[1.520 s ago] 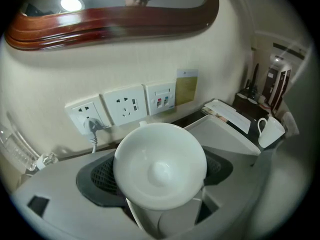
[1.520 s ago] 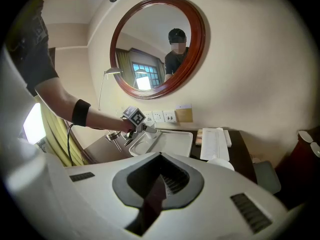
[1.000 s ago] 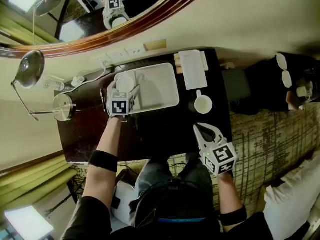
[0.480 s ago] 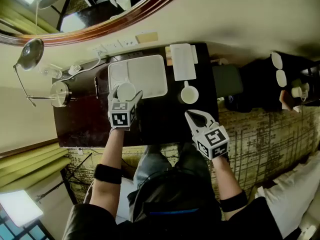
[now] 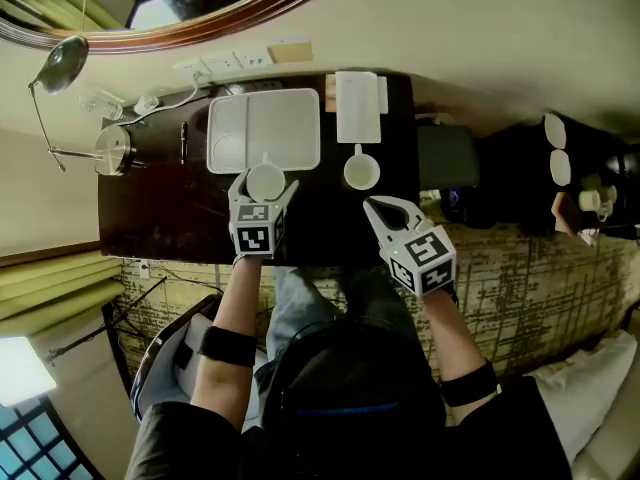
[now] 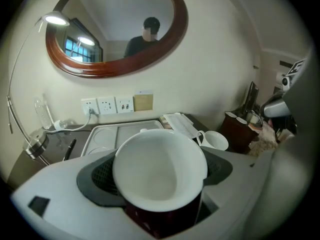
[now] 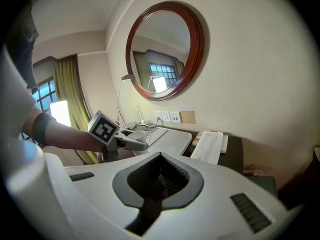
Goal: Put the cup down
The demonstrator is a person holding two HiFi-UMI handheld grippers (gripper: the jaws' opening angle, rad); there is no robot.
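A white cup (image 5: 265, 181) sits between the jaws of my left gripper (image 5: 265, 185), which is shut on it. In the head view the cup is held over the dark table (image 5: 160, 218), just in front of the white tray (image 5: 290, 118). In the left gripper view the cup (image 6: 160, 169) fills the jaws, mouth facing the camera. My right gripper (image 5: 374, 208) is shut and empty, over the table's near edge, to the right of the left one. The right gripper view shows its closed jaws (image 7: 159, 181) and the left gripper (image 7: 125, 141) beyond them.
A second white cup (image 5: 361, 172) stands on the table right of the tray, below a white paper pad (image 5: 357, 106). A lamp (image 5: 62, 63), a metal pot (image 5: 113, 149) and a pen (image 5: 183, 140) are at the left. Wall sockets (image 5: 220, 65) and a mirror are behind.
My left gripper has carried the cup off the tray's left part, toward the table's near edge. The right gripper has shifted a little toward the table.
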